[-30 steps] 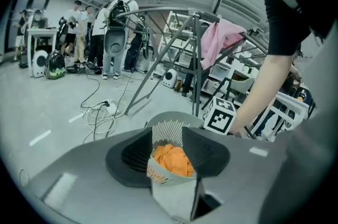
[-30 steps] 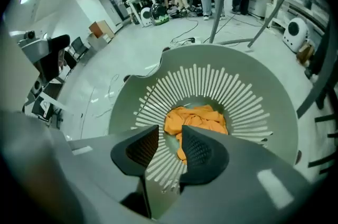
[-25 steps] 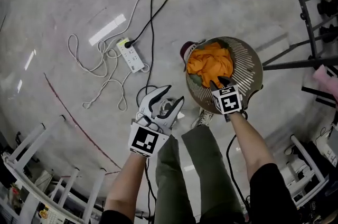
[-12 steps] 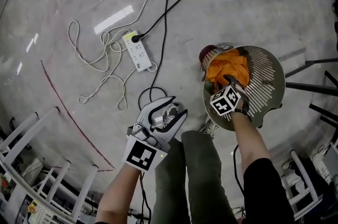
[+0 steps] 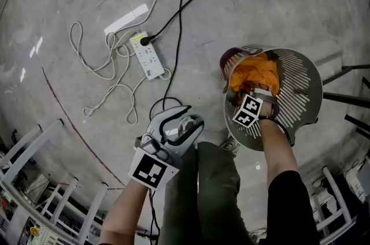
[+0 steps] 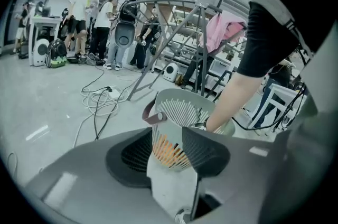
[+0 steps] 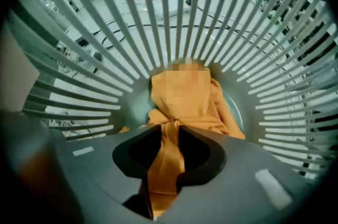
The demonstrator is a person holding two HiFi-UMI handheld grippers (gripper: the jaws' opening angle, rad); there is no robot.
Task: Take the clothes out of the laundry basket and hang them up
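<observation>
Right gripper view sits right over the action. The two dark fingers [image 7: 198,151] of the right gripper [image 7: 168,136] have just been closing, and they now pinch a bunched fold of an orange garment [image 7: 185,96]. The cloth runs down through the narrow gap between them. The rest of that garment lies heaped on the bottom of the laundry basket [image 7: 79,22], whose pale slatted wall rings the whole picture. In the head view this gripper points steeply down inside the basket. Its marker cube [image 5: 250,111] is just above the orange heap, and the person's bare forearm [image 5: 277,140] reaches in over the near rim.

The left gripper [image 5: 180,120] hangs outside the basket, off to its left and apart from it. Its fingers stand apart with nothing between them. In the left gripper view only the basket's side shows beyond the gap, with orange visible through the slats.

The basket stands on the grey floor [image 5: 69,7]. Farther out lie a white power strip [image 5: 145,56] with a black plug in it and loose loops of cables [image 5: 117,52]. Behind the basket, in the left gripper view, stands a metal drying rack [image 6: 165,51] with a pink cloth [image 6: 224,27] draped on it. Several people [image 6: 100,17] stand far off.
</observation>
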